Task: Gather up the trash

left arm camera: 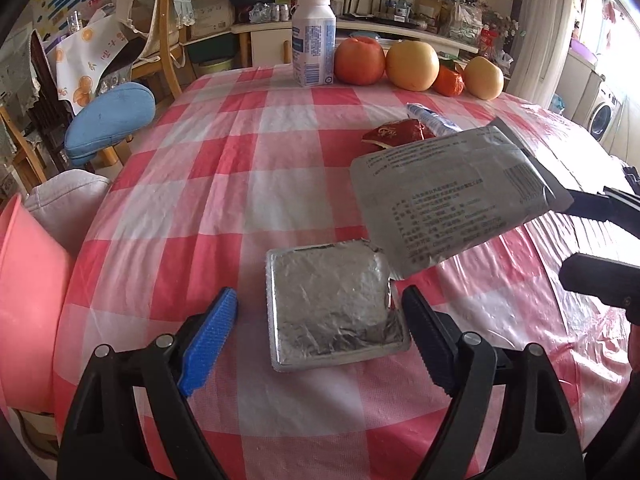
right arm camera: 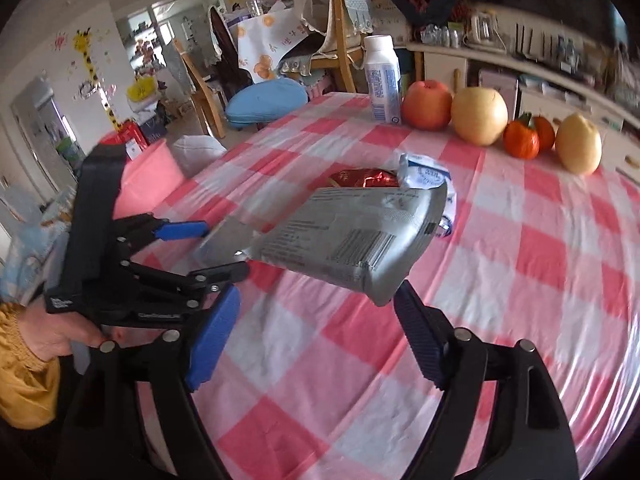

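Between left tool (left arm camera: pixel 320 320) fingers, foil tray (left arm camera: pixel 336 306) (left view only)

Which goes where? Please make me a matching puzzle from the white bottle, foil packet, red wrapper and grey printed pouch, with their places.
Things:
1 white bottle
2 foil packet
3 red wrapper
4 grey printed pouch

Places:
A raised off the tablecloth
B standing beside the apple
C between the open fingers of the left tool
D lying by the blue-and-white wrapper

Pairs: 1-B, 2-C, 3-D, 4-A
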### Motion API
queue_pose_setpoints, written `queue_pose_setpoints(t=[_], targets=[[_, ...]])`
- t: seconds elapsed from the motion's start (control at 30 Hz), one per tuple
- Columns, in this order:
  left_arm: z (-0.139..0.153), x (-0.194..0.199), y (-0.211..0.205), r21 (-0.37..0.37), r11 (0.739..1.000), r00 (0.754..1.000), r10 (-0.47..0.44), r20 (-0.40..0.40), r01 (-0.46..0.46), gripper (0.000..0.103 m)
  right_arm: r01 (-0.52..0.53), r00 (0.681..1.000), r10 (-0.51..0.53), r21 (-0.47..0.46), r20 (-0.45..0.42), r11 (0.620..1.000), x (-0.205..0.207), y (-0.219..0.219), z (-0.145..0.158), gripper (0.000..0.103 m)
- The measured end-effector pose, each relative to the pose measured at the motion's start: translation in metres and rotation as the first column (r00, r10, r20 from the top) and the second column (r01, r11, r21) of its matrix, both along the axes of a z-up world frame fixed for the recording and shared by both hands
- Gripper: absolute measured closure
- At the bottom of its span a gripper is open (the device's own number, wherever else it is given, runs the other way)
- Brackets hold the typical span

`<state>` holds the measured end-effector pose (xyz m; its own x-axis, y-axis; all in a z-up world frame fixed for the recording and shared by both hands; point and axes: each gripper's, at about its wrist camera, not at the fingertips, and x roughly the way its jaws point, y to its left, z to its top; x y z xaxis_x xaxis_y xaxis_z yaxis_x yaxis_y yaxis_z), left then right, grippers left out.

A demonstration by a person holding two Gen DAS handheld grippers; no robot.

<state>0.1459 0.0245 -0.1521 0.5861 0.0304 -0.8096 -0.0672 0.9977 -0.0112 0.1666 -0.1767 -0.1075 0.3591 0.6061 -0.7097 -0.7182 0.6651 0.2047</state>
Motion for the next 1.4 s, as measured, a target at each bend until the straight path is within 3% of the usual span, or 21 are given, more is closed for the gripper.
queue_pose_setpoints(t=[0.17, 0.27, 0.47, 0.67, 0.77, 0.8, 0.83, 0.87, 0.93, 1.13, 1.17, 1.3, 1.33, 1.4], targets=[[-0.001, 0.005, -0.004, 0.011, 1.0, 1.0, -0.006, 0.004, 0.006, 0.02, 0.05, 0.998, -0.049, 0.028, -0.048, 0.998, 0.01, -0.013, -0.004, 0.023], [0.0, 0.007, -0.002, 0.011, 1.0, 1.0, 0.005, 0.014, -0.006, 0.033, 0.096, 0.994, -0.093, 0.045, -0.059, 0.994, 0.017, -0.019, -0.004, 0.023], [0.001, 0.008, 0.0, -0.002, 1.0, 1.0, 0.012, 0.014, -0.012, 0.035, 0.087, 0.994, -0.086, 0.006, -0.072, 0.996, 0.03, -0.006, -0.012, 0.023], [0.003, 0.008, 0.006, -0.04, 0.999, 1.0, 0.027, 0.008, -0.027, 0.037, 0.08, 0.973, -0.055, 0.102, -0.225, 0.992, 0.043, -0.007, -0.028, 0.023], [0.009, 0.006, 0.011, -0.041, 0.998, 0.999, 0.044, 0.021, -0.043, 0.038, 0.042, 0.972, -0.003, 0.161, -0.234, 0.986, 0.036, -0.004, -0.019, 0.023], [0.012, 0.005, 0.015, -0.048, 0.998, 0.998, 0.053, 0.032, -0.051, 0.046, 0.034, 0.971, 0.008, 0.169, -0.238, 0.985, 0.033, -0.003, -0.018, 0.023], [0.014, 0.004, 0.018, -0.053, 0.997, 0.997, 0.063, 0.039, -0.061, 0.065, 0.022, 0.966, 0.025, 0.18, -0.257, 0.983, 0.03, -0.002, -0.017, 0.023], [0.016, 0.004, 0.023, -0.058, 0.995, 0.996, 0.081, 0.041, -0.079, 0.066, 0.004, 0.96, 0.047, 0.181, -0.277, 0.983, 0.027, 0.002, -0.016, 0.023], [0.019, 0.002, 0.038, -0.117, 0.986, 0.992, 0.121, 0.04, -0.116, 0.066, -0.051, 0.952, 0.1, 0.17, -0.289, 0.984, 0.017, 0.013, -0.016, 0.023], [0.015, 0.002, 0.05, -0.141, 0.978, 0.988, 0.155, 0.009, -0.152, 0.065, -0.245, 0.909, 0.273, 0.128, -0.314, 0.961, -0.017, 0.035, -0.013, 0.023], [0.014, 0.001, 0.05, -0.138, 0.979, 0.988, 0.153, 0.004, -0.151, 0.063, -0.284, 0.889, 0.317, 0.145, -0.33, 0.948, -0.021, 0.035, -0.01, 0.023], [0.012, -0.001, 0.054, -0.122, 0.976, 0.984, 0.177, -0.015, -0.178, 0.032, -0.312, 0.898, 0.35, 0.175, -0.268, 0.934, -0.028, 0.023, 0.01, 0.023], [0.011, -0.001, 0.054, -0.124, 0.976, 0.984, 0.179, -0.019, -0.18, 0.028, -0.298, 0.91, 0.338, 0.186, -0.241, 0.936, -0.027, 0.019, 0.016, 0.023], [0.007, -0.002, 0.054, -0.121, 0.975, 0.982, 0.182, -0.04, -0.186, 0.023, -0.24, 0.957, 0.254, 0.106, -0.138, 0.965, -0.023, 0.016, 0.022, 0.023]])
